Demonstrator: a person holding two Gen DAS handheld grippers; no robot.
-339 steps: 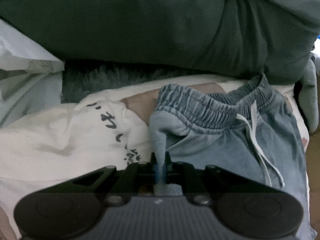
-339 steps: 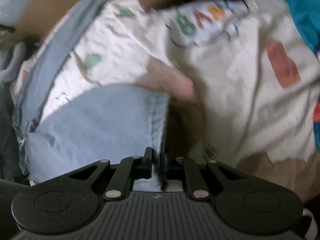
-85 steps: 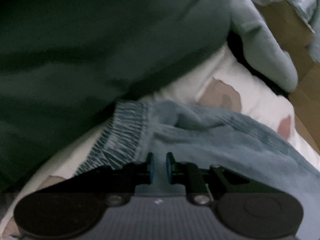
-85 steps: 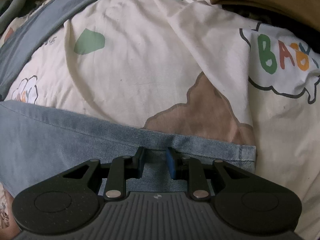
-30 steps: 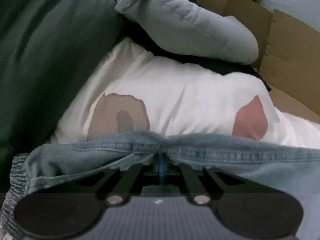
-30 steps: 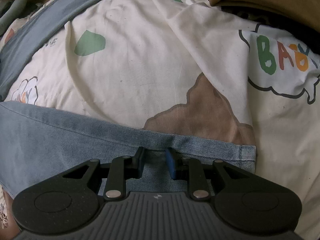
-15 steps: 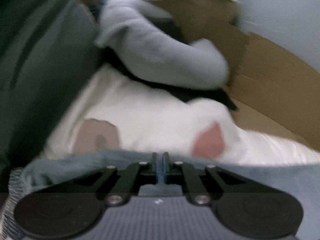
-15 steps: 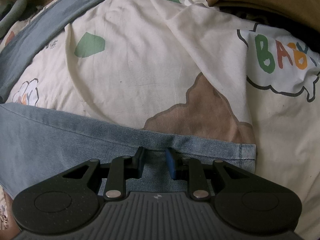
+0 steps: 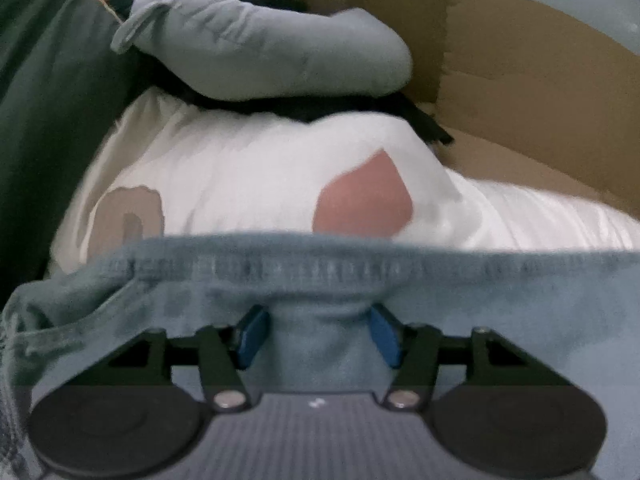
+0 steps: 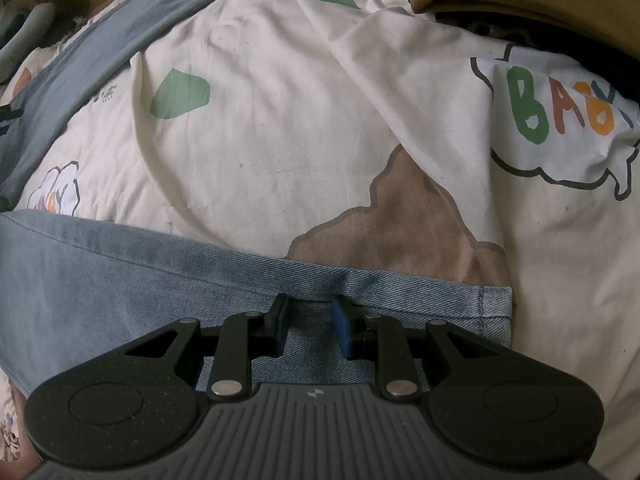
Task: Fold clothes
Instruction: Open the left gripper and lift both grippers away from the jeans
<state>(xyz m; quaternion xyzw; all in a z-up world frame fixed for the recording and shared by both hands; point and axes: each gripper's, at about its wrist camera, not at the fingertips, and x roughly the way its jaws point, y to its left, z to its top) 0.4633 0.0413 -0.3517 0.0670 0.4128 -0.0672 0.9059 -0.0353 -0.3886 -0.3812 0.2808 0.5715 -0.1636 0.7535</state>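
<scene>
The left gripper point(image 9: 316, 334) has just been opening; its blue pads stand apart, releasing the light-blue denim trousers point(image 9: 480, 300) laid on the cream printed bedsheet point(image 10: 280, 120). The right gripper point(image 10: 310, 326), jaws part-open, rests on the denim hem, apparently steadying it.

Faded denim trousers point(image 10: 120, 264), matt printed cotton sheet point(image 10: 280, 120), rough cardboard point(image 9: 540, 80)

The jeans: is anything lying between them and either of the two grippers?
Nothing visible. The left gripper has just been opening, and the jeans lie directly between its spread jaws. The right gripper sits right on the jeans' edge, its jaws apart with denim between them. Only the sheet lies beyond.
</scene>
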